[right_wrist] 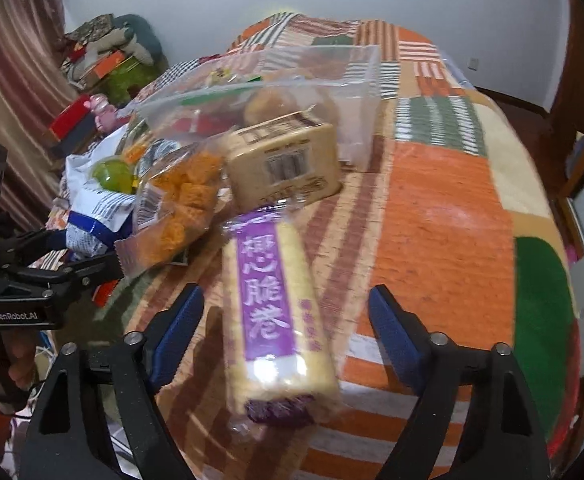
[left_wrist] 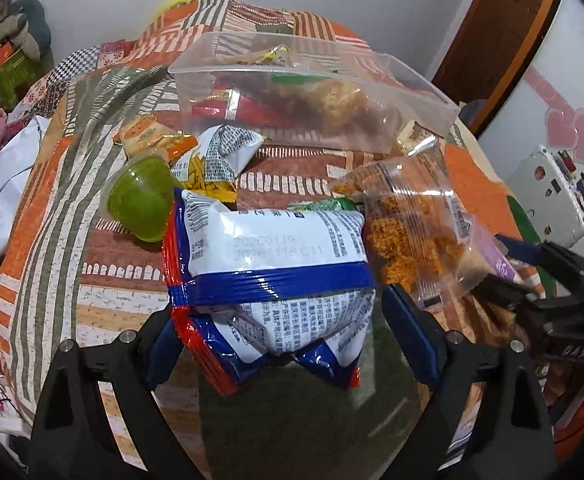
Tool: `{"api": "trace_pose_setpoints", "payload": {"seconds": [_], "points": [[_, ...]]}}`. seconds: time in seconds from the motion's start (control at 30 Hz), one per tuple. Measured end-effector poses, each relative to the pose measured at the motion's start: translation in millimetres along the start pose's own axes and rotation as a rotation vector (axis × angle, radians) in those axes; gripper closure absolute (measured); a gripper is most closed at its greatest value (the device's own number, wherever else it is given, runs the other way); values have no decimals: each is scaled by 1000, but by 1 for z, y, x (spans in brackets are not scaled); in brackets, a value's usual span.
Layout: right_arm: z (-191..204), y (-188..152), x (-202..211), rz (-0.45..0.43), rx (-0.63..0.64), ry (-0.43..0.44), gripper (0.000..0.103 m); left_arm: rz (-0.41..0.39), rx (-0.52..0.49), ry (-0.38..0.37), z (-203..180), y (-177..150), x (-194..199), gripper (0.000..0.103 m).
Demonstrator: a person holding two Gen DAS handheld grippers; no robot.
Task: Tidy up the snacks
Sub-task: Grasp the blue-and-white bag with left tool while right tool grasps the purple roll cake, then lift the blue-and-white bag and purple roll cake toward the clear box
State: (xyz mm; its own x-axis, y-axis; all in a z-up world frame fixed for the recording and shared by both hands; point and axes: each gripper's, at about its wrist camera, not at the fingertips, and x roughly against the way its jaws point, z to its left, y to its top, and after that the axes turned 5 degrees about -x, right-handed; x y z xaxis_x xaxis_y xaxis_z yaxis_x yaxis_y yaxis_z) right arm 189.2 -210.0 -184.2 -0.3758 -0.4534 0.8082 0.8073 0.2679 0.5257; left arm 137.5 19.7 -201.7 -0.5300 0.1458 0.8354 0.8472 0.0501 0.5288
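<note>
A white and blue snack packet (left_wrist: 275,248) lies on the patchwork cloth (left_wrist: 51,208), between the fingers of my left gripper (left_wrist: 279,320). That gripper is open, with a gap at its right pad. In the right wrist view a purple and cream roll packet (right_wrist: 271,300) lies lengthwise inside my open right gripper (right_wrist: 285,296), clear of both pads. A clear plastic box (left_wrist: 392,76) holding several snacks stands behind. Around it lie a green jelly cup (left_wrist: 139,200), a bag of orange crunchy pieces (left_wrist: 408,220) and a beige packet (right_wrist: 287,164).
A white packet with yellow print (left_wrist: 219,156) and a small orange packet (left_wrist: 151,136) lie left of the box. The cloth (right_wrist: 444,208) is bare at the right. A white suitcase (left_wrist: 552,192) stands off the right edge, and piled clutter (right_wrist: 103,52) off the far left.
</note>
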Motion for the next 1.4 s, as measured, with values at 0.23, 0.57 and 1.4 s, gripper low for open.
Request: {"api": "trace_pose_setpoints", "payload": {"seconds": [0.23, 0.57, 1.4], "points": [[8, -2, -3, 10, 72, 1, 60, -34, 11, -13, 6, -2, 3, 27], [1, -1, 12, -16, 42, -2, 61, -87, 16, -18, 11, 0, 21, 33], [7, 67, 59, -257, 51, 2, 61, -307, -18, -2, 8, 59, 83, 34]]}}
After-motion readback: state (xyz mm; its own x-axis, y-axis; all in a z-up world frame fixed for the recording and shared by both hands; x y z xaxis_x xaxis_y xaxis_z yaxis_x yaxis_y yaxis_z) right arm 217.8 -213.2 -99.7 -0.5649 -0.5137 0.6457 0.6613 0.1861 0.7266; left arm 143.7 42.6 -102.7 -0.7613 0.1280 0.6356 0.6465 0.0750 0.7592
